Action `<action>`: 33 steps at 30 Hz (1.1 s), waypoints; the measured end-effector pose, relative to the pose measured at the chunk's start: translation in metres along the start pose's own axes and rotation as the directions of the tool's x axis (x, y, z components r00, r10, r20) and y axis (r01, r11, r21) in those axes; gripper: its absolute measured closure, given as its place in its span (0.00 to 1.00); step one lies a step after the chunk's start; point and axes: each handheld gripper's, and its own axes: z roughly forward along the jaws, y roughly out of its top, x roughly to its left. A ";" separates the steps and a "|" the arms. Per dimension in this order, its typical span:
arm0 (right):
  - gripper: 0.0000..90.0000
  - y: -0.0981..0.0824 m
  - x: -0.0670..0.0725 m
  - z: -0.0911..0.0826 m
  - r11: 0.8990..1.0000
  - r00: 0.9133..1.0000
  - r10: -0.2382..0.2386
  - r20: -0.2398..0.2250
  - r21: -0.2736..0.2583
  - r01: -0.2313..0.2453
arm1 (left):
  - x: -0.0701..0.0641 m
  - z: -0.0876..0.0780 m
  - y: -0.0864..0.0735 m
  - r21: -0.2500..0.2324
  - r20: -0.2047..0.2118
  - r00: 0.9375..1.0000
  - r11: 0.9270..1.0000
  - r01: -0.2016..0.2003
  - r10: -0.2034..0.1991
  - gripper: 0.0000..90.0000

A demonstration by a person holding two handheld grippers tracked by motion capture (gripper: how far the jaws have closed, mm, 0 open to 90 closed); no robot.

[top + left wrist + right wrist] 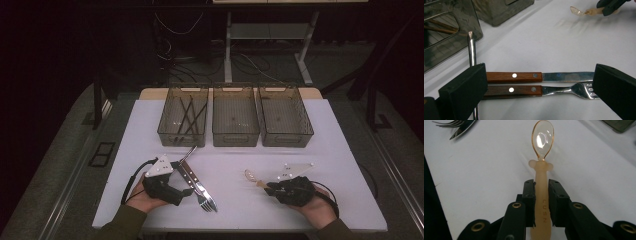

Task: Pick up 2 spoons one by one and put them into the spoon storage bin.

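2 tools are at work over the white worktop (320,150). The right tool (541,195) is clamped on the handle of a translucent plastic spoon (542,157), bowl pointing away, near the worktop's front edge. The left tool (534,85) stands wide apart, straddling a wooden-handled knife (529,76) and fork (534,90) lying side by side. 3 smoky bins (236,120) line the far edge.

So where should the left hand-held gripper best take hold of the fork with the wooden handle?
Probably the wooden handle of the fork, from above, jaws across its width. The fork lies flat, close beside the knife, so the left hand-held gripper, open, has little room.
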 end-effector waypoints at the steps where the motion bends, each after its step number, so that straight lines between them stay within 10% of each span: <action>1: 0.85 0.001 -0.001 0.000 1.000 1.000 0.008 -0.007 -0.004 -0.008 | 0.000 0.000 0.000 -0.003 0.003 1.000 1.000 0.002 -0.002 0.00; 33: 0.85 0.030 -0.032 -0.013 0.992 0.999 0.032 0.010 -0.121 -0.030 | -0.004 0.003 0.000 -0.010 0.031 1.000 1.000 0.002 -0.002 0.00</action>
